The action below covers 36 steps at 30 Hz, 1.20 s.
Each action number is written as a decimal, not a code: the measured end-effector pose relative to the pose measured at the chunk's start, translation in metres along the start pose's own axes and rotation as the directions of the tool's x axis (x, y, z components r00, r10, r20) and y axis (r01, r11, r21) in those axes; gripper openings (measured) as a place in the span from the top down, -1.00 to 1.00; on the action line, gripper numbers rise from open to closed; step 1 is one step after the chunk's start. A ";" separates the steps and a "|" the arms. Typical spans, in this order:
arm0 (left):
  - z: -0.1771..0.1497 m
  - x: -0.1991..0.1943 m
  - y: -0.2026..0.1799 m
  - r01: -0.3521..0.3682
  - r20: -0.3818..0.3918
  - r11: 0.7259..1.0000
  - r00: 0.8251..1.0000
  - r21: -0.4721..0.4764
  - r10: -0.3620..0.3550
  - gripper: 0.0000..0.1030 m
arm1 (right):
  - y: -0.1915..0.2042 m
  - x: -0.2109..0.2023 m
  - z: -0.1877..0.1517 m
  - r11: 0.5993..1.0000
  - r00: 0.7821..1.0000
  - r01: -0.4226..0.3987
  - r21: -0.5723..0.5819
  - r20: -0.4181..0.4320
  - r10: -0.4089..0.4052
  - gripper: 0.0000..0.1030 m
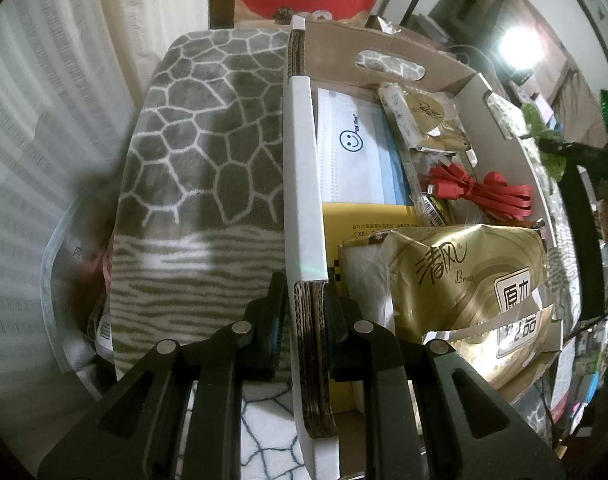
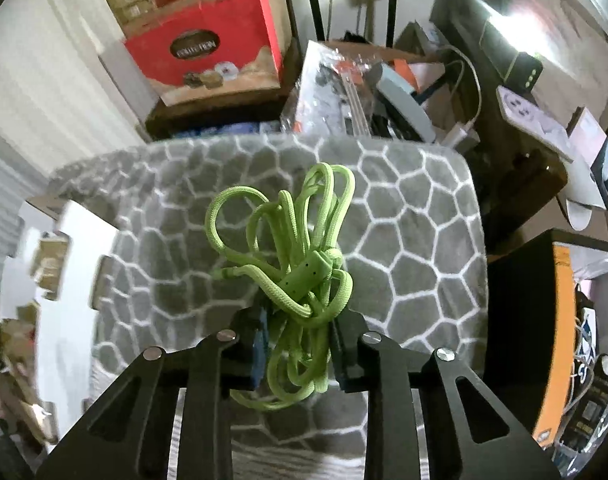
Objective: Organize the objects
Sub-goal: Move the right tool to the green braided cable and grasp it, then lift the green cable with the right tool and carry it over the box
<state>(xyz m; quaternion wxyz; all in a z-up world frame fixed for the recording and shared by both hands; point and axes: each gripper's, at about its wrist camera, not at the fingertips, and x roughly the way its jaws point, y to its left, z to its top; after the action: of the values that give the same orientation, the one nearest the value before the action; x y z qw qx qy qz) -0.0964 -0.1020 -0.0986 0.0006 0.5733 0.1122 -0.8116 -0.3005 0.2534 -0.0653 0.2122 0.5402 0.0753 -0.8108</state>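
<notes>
Green braided cable bundle [image 2: 299, 280] is pinched between the right gripper [image 2: 299, 348] pads, over the grey patterned blanket [image 2: 404, 240], likely headed for the box. Left gripper [image 1: 308, 320] is clamped on the cardboard box wall [image 1: 304, 160], probably steadying it. Box holds face masks [image 1: 352, 152], a red cable [image 1: 480, 192], a gold tissue pack [image 1: 464, 272] and a yellow carton [image 1: 368, 216].

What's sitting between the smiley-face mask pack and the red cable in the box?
In the left wrist view, a heap of clear-wrapped gold packets lies between the mask pack and the red cable.
</notes>
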 end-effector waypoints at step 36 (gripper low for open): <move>0.000 0.000 0.009 0.034 0.003 0.999 0.999 -0.041 -0.034 0.70 | 0.268 0.003 0.015 0.917 0.932 -0.362 -0.167 -0.084 0.353 0.51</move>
<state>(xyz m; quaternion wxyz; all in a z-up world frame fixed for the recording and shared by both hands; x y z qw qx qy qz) -0.0950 -0.1107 -0.1005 -0.0015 0.5704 0.1384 -0.8096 -0.1997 0.0062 -0.0333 0.4025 0.5442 0.0538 -0.7341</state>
